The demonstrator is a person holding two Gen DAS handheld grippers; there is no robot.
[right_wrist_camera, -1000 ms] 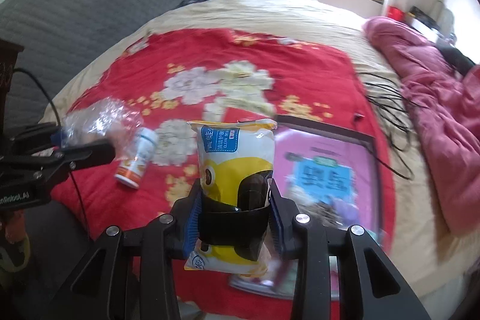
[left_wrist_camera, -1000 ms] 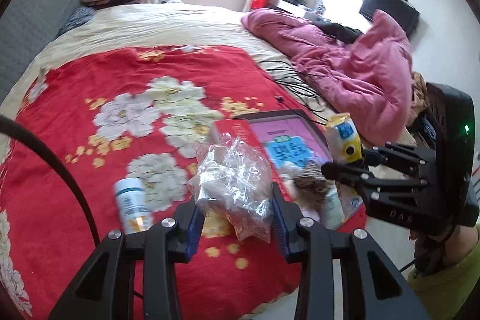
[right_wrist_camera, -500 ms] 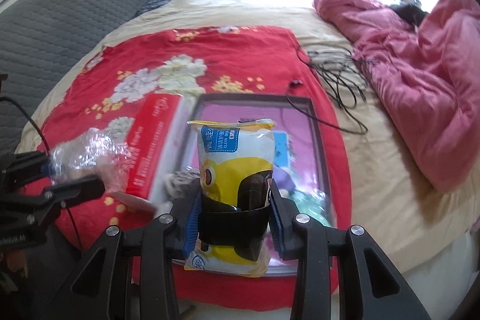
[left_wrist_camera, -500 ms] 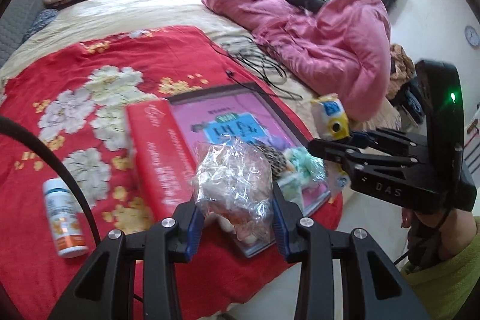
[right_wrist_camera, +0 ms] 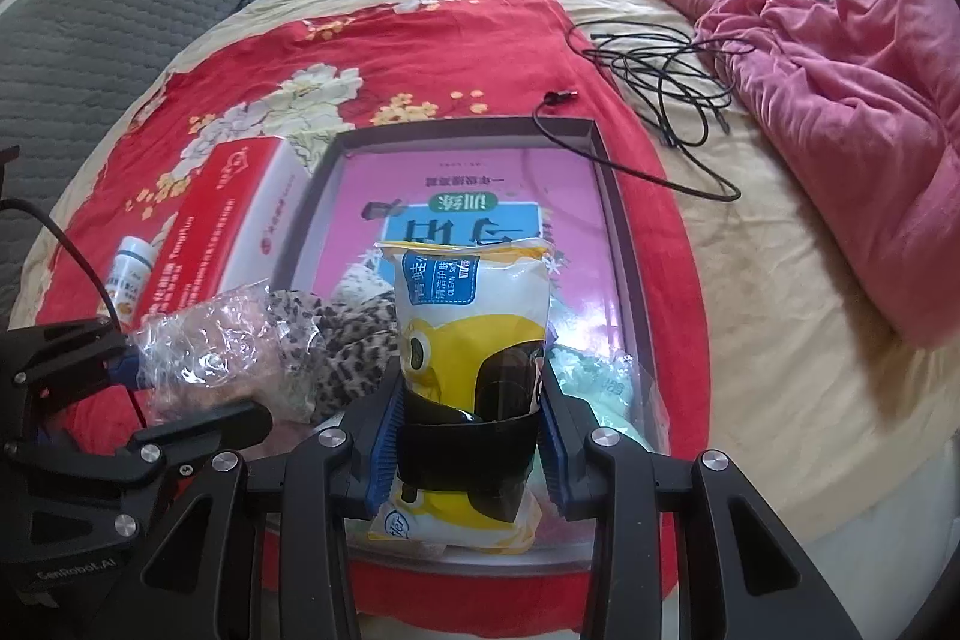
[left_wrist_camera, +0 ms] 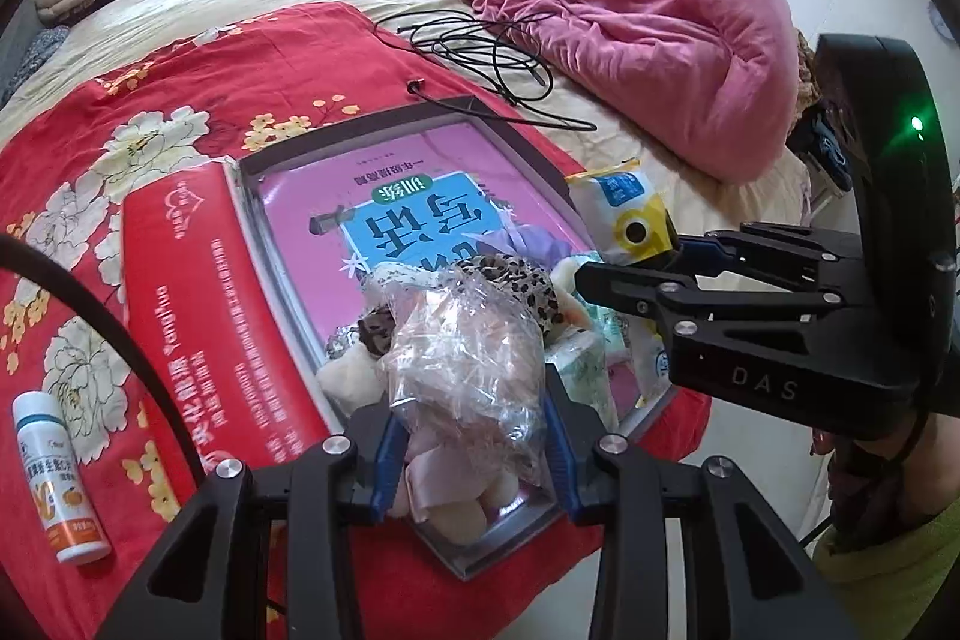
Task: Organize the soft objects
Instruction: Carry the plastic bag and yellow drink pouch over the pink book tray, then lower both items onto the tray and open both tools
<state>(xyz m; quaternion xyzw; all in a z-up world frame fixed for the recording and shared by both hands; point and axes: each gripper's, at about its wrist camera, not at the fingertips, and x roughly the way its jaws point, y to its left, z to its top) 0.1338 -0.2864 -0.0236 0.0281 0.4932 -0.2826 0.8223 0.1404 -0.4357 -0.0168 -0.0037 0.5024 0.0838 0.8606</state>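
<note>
- Over the near end of the shallow grey rectangular tray (right_wrist_camera: 612, 196), which lies on the red floral bedspread (left_wrist_camera: 198, 58), both grippers hang with their loads.
- Left gripper (left_wrist_camera: 474, 445): its blue-padded fingers (left_wrist_camera: 387, 451) are pressed narrow against the crinkled clear plastic bag of pale soft pieces (left_wrist_camera: 468, 346), which sits above the tray's near corner.
- Right gripper (right_wrist_camera: 468, 427): its fingers (right_wrist_camera: 384, 436) clamp the yellow-and-white soft pouch with a blue label and cartoon frog (right_wrist_camera: 474, 316), held upright over the tray's near edge.
- Already in the tray, judging by how things lie: a leopard-print cloth (right_wrist_camera: 342, 334), a pale green patterned packet (right_wrist_camera: 585, 370) and some cream-coloured soft items (left_wrist_camera: 354, 376), all crowded at the near end on the pink-and-blue printed sheet (right_wrist_camera: 468, 184) lining the tray.
- Left to do, as I read it: set down and release both the bag and the pouch; neither is in the tray yet.
- Outside the tray sit a red-and-white carton (left_wrist_camera: 192, 292) touching its left wall and a small white bottle with an orange label (left_wrist_camera: 57, 478) on the bedspread; both look rigid, so they probably stay put.
- Much of the tray's far half is bare, so room remains.
</note>
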